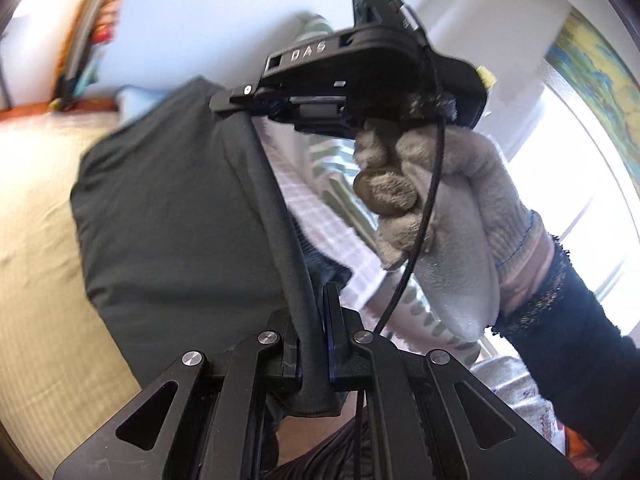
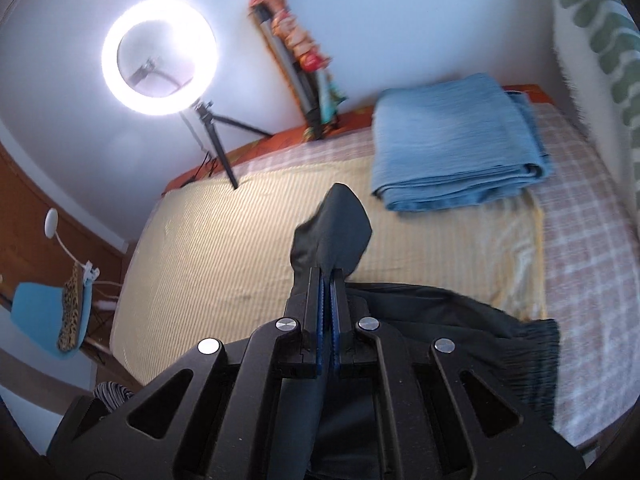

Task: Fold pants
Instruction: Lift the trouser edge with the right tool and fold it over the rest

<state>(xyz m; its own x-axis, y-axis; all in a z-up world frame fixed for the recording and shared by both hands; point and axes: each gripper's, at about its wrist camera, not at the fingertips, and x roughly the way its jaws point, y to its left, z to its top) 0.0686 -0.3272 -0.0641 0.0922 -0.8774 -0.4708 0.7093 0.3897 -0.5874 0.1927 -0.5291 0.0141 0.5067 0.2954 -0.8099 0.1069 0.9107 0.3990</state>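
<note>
Pants (image 1: 168,200) hang stretched between your two tools above the bed (image 2: 224,240), long edge running from the left tool (image 1: 316,312) up to the right tool (image 2: 329,296) (both clamped on fabric); lower them together.

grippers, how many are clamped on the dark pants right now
2. The left gripper pinches a bunched edge of the dark pants; the right gripper is shut on another edge, seen from the left wrist view too.

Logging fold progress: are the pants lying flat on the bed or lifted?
Lifted. Both grippers, left and right, are shut on the pants, which hang stretched between them above the bed.
</note>
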